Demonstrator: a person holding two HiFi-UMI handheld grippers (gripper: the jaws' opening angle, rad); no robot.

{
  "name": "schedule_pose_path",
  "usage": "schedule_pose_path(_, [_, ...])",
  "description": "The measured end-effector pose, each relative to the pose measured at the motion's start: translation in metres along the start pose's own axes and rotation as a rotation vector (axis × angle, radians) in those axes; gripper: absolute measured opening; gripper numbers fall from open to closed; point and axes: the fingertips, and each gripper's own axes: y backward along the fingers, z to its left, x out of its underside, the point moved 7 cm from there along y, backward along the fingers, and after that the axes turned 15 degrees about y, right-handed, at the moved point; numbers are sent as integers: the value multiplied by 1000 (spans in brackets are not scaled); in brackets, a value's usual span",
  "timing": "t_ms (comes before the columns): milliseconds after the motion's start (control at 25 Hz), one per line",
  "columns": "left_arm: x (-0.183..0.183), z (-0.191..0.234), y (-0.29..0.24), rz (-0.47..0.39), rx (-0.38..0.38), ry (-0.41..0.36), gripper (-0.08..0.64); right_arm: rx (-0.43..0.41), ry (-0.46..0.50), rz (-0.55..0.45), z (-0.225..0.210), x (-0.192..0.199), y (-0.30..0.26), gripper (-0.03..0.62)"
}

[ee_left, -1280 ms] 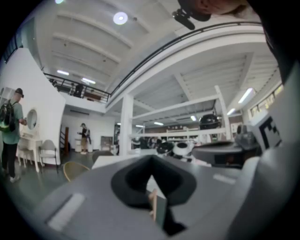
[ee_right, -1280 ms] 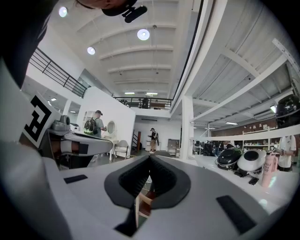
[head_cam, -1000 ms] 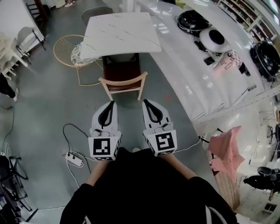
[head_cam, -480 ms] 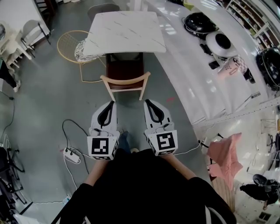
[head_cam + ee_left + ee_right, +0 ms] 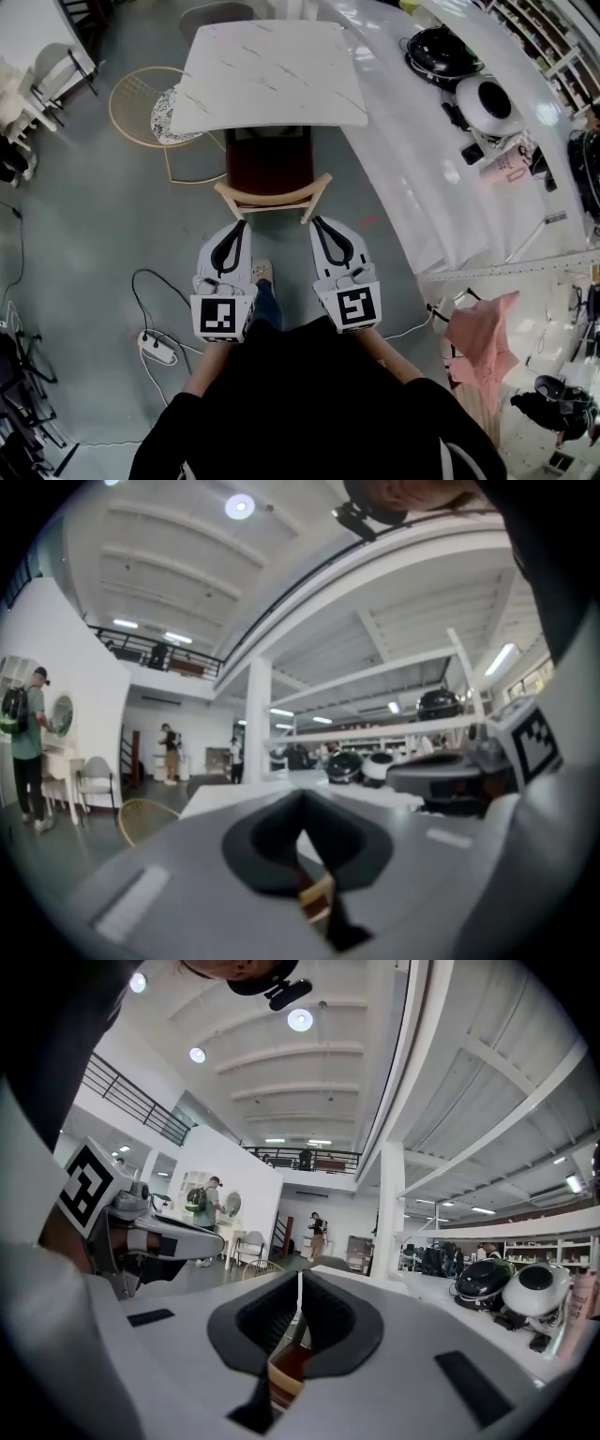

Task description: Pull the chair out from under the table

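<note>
Pressed fully together on the left gripper (image 5: 240,225), pads meeting, nothing held. Same on the right gripper (image 5: 318,222): closed to a hairline, empty. Just ahead of both tips, the wooden chair (image 5: 272,161) with a curved pale back rail and dark red-brown seat, pushed seat-first under the square white marble-topped table (image 5: 272,66). Rail ends close to the tips, contact not clear. Behind the jaws, open grey floor (image 5: 112,244), apart from the person's shoe (image 5: 262,272) between the two grippers. Back and to the left of the jaws, a white power strip (image 5: 157,345) on a black cable. Ahead-left, beside the table, a round yellow wire stool (image 5: 150,103). Right of the jaws, a long white counter (image 5: 422,169) running close along the chair's side.
</note>
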Motion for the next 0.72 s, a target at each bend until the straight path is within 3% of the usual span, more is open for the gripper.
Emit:
schedule_pose_path(400, [16, 79, -103, 101, 80, -13, 6, -52, 41, 93, -24, 51, -114, 23])
schedule_pose_path(720, [53, 119, -148, 254, 150, -102, 7, -130, 26, 234, -24, 101, -153, 23])
